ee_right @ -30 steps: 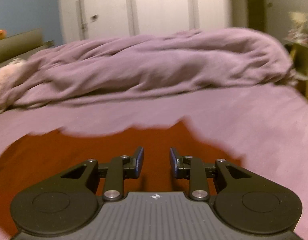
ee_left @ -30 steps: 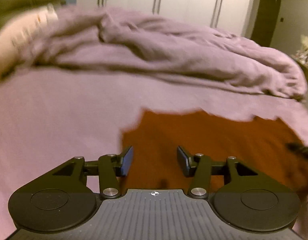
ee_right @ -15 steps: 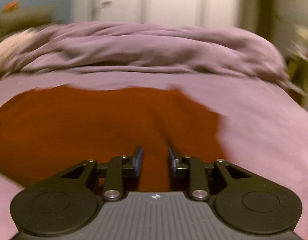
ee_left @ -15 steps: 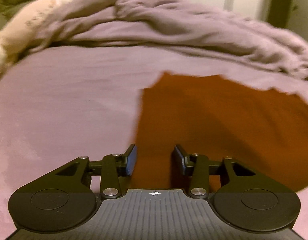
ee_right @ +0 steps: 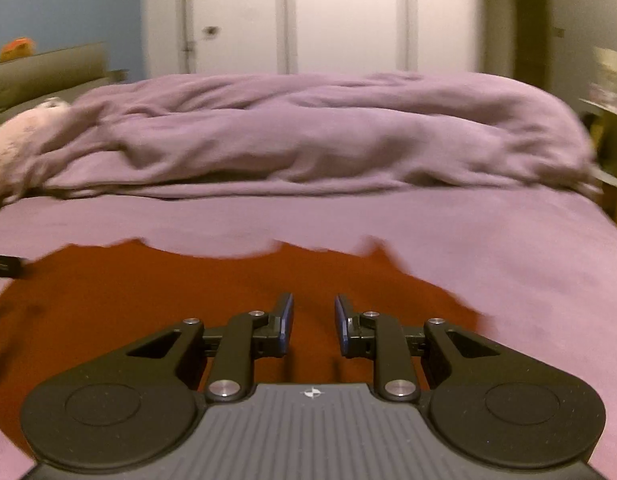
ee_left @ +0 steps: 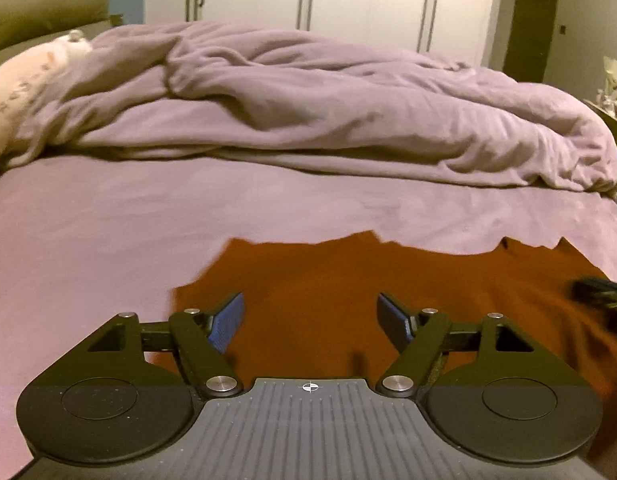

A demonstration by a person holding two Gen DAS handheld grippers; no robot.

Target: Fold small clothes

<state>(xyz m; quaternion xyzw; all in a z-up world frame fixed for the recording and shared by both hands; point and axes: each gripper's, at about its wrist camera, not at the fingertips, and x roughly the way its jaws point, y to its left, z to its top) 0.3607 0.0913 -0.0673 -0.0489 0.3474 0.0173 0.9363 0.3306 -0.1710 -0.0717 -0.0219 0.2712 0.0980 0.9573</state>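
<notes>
— While the orange garment [ee_left: 348, 280] lies spread on the purple sheet [ee_left: 108, 240] near the bed's front edge, how far along does the folding look?

— Early, most likely: no neat fold shows, and its far edge is ragged. On the left, the left gripper [ee_left: 310, 316] has just been opening; its jaws stand wide above the cloth, gripping nothing.

— And further right?

— The right gripper [ee_right: 311, 320] has just opened a little, leaving a narrow gap over the cloth, nothing pinched. Every fold seems left to do. The heaped duvet [ee_right: 308, 140] lies well beyond.
</notes>
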